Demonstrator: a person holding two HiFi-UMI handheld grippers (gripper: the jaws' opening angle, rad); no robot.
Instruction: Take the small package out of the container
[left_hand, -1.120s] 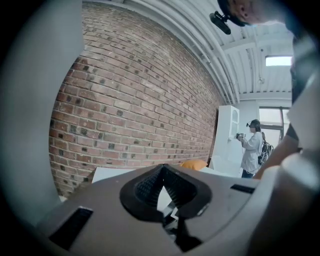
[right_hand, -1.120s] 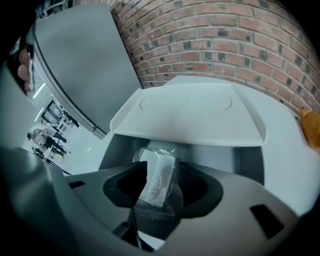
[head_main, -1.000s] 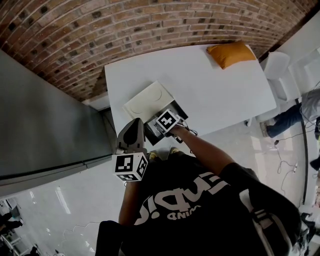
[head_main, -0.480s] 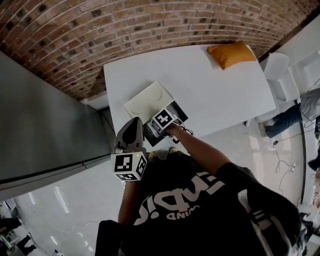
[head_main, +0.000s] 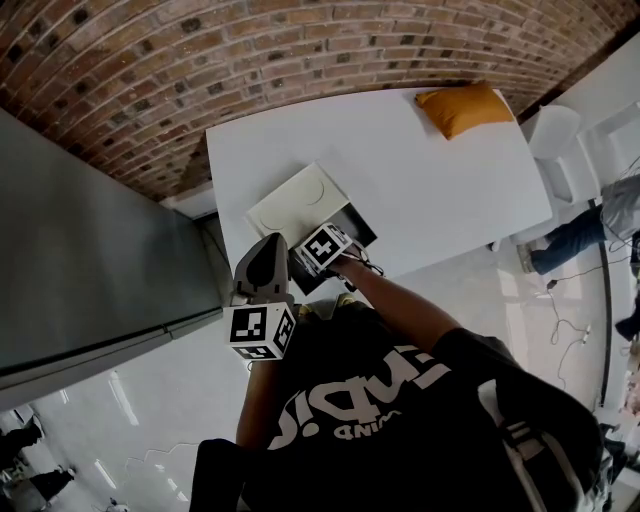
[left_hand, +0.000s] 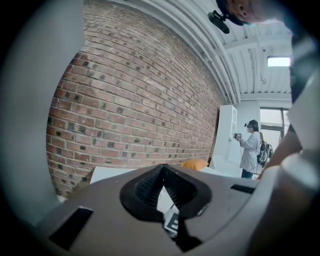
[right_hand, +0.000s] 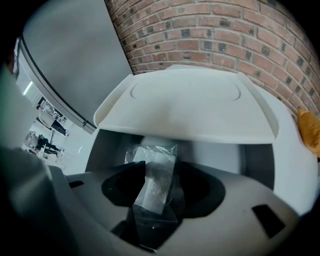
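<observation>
Grippers first, nearest me: my left gripper (head_main: 266, 250) hangs short of the table's near edge, jaws pressed together on nothing. My right gripper (right_hand: 152, 195) points steeply down into the container (right_hand: 257, 162), and its jaws have just been spreading wide. The small package (right_hand: 159, 165) (clear, crinkled plastic) lies between them inside the container, with the pads not pressing it. Beyond, the white lid (right_hand: 190, 107) is folded back. On the white table (head_main: 420, 180), at the far right corner, sits an orange cushion (head_main: 462, 108), with the brick wall (head_main: 250, 60) behind.
</observation>
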